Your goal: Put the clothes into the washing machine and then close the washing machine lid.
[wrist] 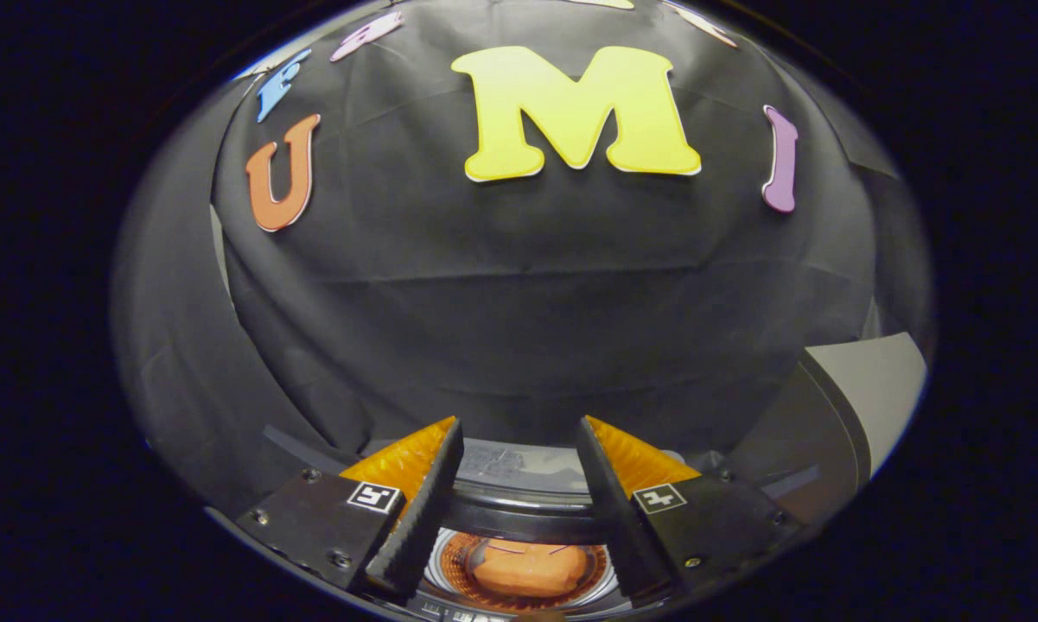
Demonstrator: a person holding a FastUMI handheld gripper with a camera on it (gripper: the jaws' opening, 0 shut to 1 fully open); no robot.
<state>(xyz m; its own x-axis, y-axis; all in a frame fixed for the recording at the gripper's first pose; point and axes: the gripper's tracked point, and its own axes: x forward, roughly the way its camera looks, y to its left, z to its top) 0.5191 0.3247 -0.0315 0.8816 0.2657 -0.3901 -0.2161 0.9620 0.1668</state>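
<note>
My gripper [519,432] is open, its two fingers spread wide with nothing between them. Below and between the fingers I look down into the round opening of the washing machine [519,518]. An orange piece of clothing [529,568] lies inside the drum, ringed by the drum's rim. The machine's light lid [873,389] stands raised beyond the right finger. The gripper hangs above the opening, apart from the cloth.
The black booth cloth hangs close behind the machine and wraps round on the left. The machine's grey top panel [519,462] shows just ahead of the fingertips.
</note>
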